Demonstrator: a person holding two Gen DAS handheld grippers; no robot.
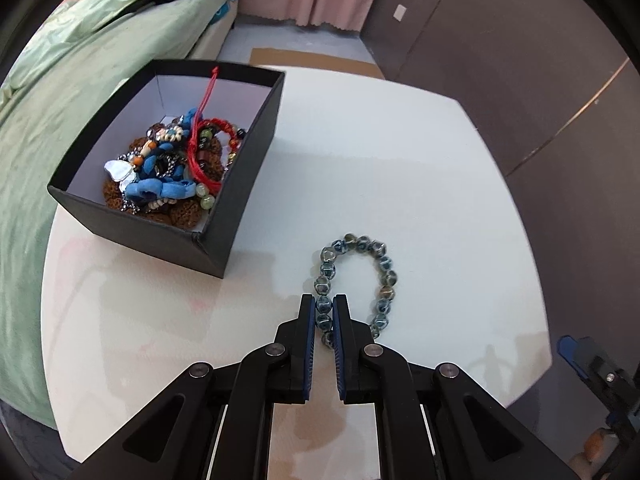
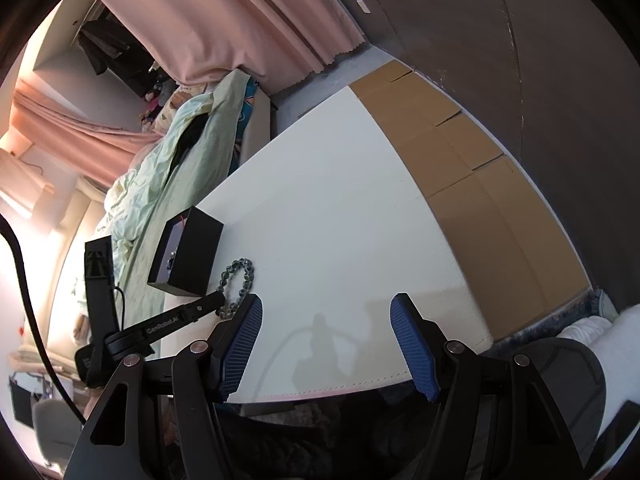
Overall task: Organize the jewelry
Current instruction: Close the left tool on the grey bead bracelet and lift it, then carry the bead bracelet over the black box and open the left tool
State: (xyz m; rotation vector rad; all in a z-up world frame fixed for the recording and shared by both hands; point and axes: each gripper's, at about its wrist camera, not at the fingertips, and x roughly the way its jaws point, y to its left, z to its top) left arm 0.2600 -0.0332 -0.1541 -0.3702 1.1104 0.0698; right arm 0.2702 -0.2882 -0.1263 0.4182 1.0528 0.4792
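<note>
Left gripper pinches the beaded bracelet, ready to lift it toward the box.

The blue-green bead bracelet [image 1: 354,282] lies on the white table [image 1: 400,160], its near strand caught between the nearly closed fingers of the left gripper [image 1: 324,312], the loop stretching ahead and right. The black box [image 1: 240,184] of jewelry sits ahead-left. The step appears to be the pickup; next would come a lift clearing the box wall. The right gripper [image 2: 326,344] hangs wide open, holding nothing.

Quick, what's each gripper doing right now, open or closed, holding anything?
Left gripper: closed on the blue-green bead bracelet, which lies on the white table.
Right gripper: open, holding nothing.
</note>
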